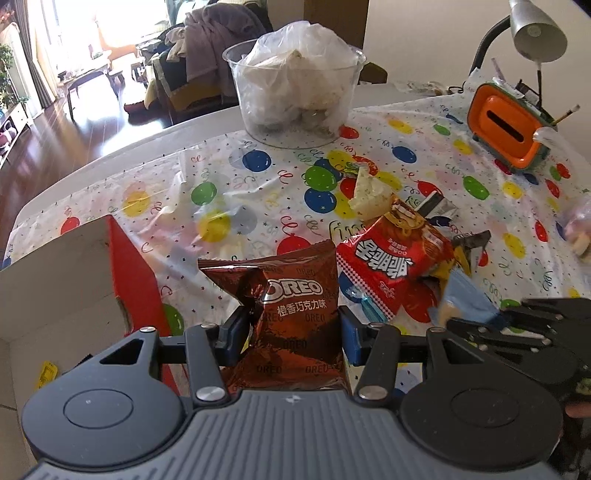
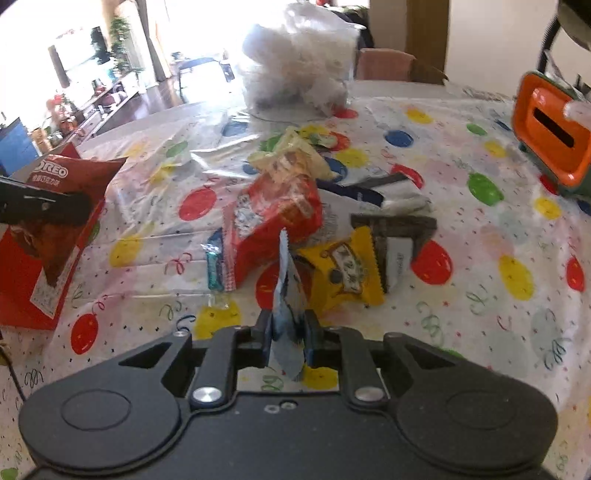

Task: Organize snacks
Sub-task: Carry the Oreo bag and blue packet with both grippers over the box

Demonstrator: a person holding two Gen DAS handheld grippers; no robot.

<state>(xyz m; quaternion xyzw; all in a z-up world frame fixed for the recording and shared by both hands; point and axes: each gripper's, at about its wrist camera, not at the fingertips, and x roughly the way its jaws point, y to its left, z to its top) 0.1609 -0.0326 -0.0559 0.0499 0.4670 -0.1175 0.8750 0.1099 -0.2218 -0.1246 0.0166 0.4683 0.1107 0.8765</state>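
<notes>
My left gripper (image 1: 290, 332) is shut on a brown Oreo packet (image 1: 291, 314) and holds it above the table, beside an open red cardboard box (image 1: 133, 280). The packet also shows in the right wrist view (image 2: 62, 206), over that box (image 2: 33, 280). My right gripper (image 2: 289, 332) is shut on a thin blue-and-white snack packet (image 2: 286, 291), held edge-on above the tablecloth. That packet shows in the left wrist view (image 1: 465, 299). A pile of snacks lies in the middle: a red packet (image 2: 273, 221), a yellow packet (image 2: 343, 269) and dark wrappers (image 2: 395, 225).
A clear plastic tub (image 1: 295, 99) stuffed with white bags stands at the far side. An orange box with a slot (image 1: 509, 125) and a desk lamp (image 1: 535, 33) stand at the far right. A balloon-print tablecloth (image 1: 221, 192) covers the table.
</notes>
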